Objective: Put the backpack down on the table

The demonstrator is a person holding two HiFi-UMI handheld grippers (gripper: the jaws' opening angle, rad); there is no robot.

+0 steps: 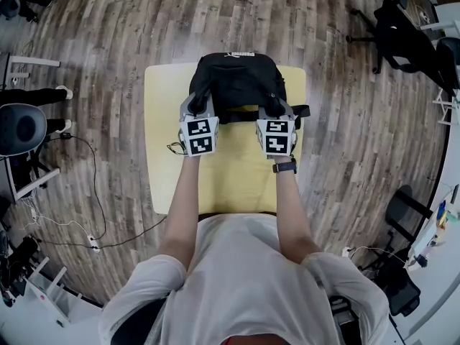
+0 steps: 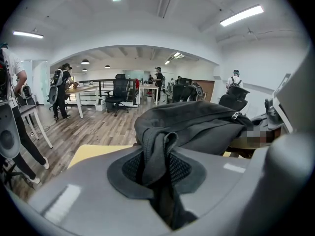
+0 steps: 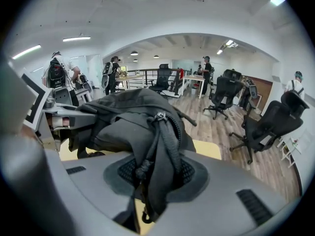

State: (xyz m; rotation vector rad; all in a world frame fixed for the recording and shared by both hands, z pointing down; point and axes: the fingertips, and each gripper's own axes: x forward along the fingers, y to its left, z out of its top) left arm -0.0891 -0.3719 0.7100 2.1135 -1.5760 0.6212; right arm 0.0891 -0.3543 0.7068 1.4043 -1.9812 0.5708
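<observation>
A black backpack (image 1: 236, 85) sits over the far half of the small yellow table (image 1: 162, 157), its near edge raised by both grippers. My left gripper (image 1: 199, 111) is shut on a fold of the bag's dark fabric (image 2: 156, 151) at its left side. My right gripper (image 1: 274, 111) is shut on the bag's zipper edge and cord (image 3: 160, 151) at its right side. In the left gripper view the backpack (image 2: 206, 124) bulges just beyond the jaws, and the right gripper view shows the backpack (image 3: 133, 114) the same way. Whether the bag's bottom rests on the table is hidden.
The near half of the table lies between my arms. Wood floor surrounds it. Black office chairs (image 1: 402, 38) stand at the far right, another chair (image 1: 21, 128) and cables (image 1: 93, 214) at the left. People (image 2: 61, 90) and desks stand far across the room.
</observation>
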